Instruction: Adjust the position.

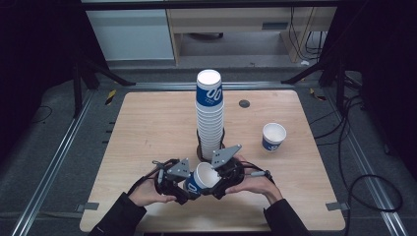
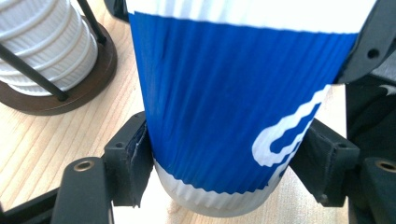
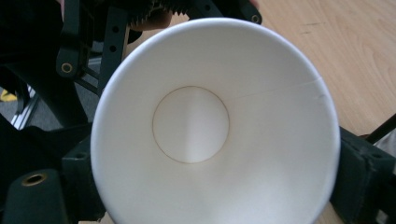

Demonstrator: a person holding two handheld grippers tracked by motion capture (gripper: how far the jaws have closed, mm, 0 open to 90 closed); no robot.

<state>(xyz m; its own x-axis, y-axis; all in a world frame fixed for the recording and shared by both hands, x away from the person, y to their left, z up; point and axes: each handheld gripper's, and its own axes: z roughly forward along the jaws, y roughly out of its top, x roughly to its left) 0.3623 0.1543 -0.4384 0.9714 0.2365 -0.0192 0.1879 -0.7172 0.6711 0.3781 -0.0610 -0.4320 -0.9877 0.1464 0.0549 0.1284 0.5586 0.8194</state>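
Cup (image 1: 202, 178) at table's 6 o'clock, before the stack (image 1: 210, 114) | left gripper (image 1: 183, 191) clamps its blue wall | right gripper (image 1: 219, 183) flanks the rim, contact unclear | advice: release only while left grip holds.

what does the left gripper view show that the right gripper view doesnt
Left gripper view: the ribbed blue outer wall of the blue and white paper cup, with the left gripper closed on its lower part, and the tall stack of white ribbed paper cups in its dark round holder.

Right gripper view: the cup's plain white inside and round bottom, with its rim between the jaws of the right gripper.

Both: the same cup and the light wooden table.
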